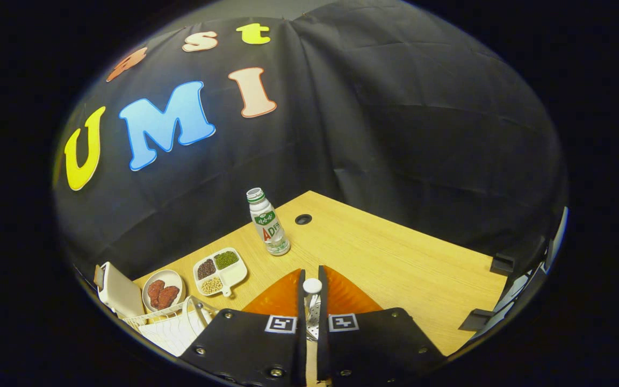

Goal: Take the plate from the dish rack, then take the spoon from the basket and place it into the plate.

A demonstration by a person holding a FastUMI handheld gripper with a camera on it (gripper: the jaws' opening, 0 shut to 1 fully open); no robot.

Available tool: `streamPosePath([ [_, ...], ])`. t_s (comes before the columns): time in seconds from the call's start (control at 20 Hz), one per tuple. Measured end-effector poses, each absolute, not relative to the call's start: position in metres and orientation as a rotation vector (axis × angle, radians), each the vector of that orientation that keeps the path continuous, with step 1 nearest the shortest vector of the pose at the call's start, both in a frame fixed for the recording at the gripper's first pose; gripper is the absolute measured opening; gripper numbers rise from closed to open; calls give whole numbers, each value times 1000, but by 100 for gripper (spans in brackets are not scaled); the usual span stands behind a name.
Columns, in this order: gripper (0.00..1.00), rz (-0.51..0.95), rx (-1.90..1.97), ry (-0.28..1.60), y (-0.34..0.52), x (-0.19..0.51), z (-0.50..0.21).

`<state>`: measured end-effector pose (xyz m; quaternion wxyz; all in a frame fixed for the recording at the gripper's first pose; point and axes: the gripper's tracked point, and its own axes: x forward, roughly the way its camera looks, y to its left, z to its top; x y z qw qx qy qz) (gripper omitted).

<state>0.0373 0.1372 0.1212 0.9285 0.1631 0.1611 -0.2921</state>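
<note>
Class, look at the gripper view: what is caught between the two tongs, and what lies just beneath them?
The spoon stands clamped between the tongs, handle end up. Just beneath them lies the orange plate on the wooden table.

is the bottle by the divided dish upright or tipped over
Upright: the bottle stands on its base on the table, cap on top.

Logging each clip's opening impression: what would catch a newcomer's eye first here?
First, the spoon pinched between the jaws of the gripper, standing over the orange plate on the wooden table. Next, the upright drink bottle just beyond them. Off to one side sit a divided dish of beans, a bowl of reddish food and a white wire basket.
</note>
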Motion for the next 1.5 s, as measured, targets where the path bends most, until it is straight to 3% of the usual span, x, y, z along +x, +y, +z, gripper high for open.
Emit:
streamPosePath([
  [0.55, 7, -513, 82, 299, 191, 5, 172],
  [1.15, 7, -90, -135, 288, 378, -61, 170],
  [1.5, 7, 59, -194, 312, 446, -104, 139],
])
